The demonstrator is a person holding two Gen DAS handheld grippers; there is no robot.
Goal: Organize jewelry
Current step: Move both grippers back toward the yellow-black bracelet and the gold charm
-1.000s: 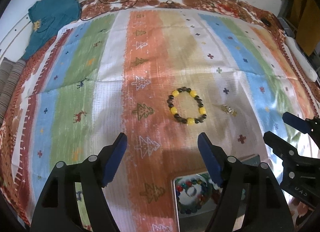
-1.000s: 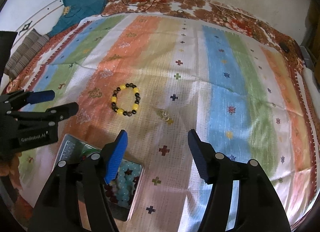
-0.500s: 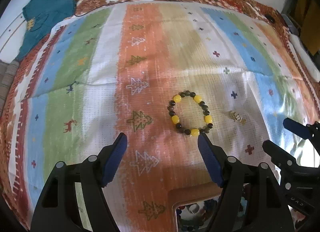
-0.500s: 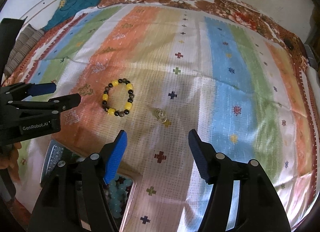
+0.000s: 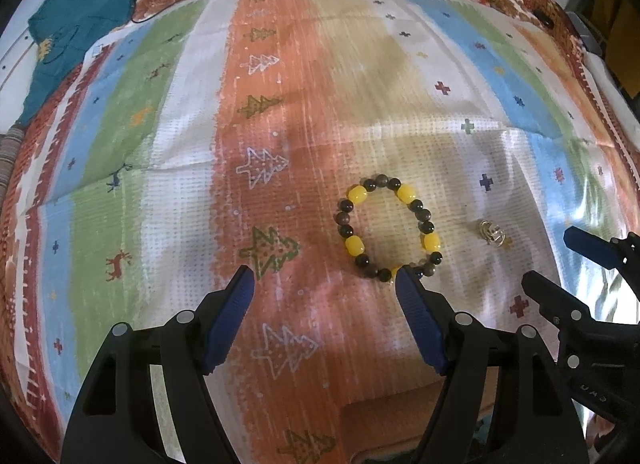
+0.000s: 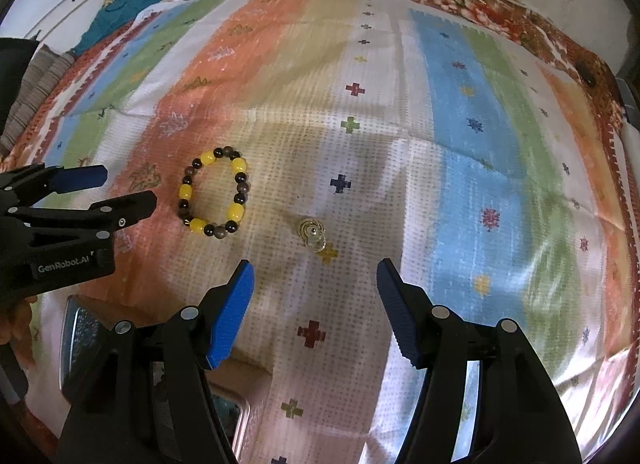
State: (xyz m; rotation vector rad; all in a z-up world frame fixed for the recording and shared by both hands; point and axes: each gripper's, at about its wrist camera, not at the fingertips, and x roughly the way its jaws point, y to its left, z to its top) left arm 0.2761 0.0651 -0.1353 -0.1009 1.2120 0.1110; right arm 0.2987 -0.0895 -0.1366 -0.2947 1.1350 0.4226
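Both grippers stand released with nothing between their jaws: the left gripper point(image 5: 324, 278) just below the yellow-and-dark bead bracelet point(image 5: 390, 226) at centre frame, the right gripper point(image 6: 316, 272) under the small silver ring point(image 6: 313, 234). Both jewels lie apart on the striped cloth point(image 6: 452, 112).

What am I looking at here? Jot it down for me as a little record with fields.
surface: striped patterned cloth
bracelet: yellow and dark bead bracelet, lying flat
small piece: small metal trinket, lying apart from the bracelet
container: tin box, partly hidden at the lower edge
left gripper: open, empty
right gripper: open, empty
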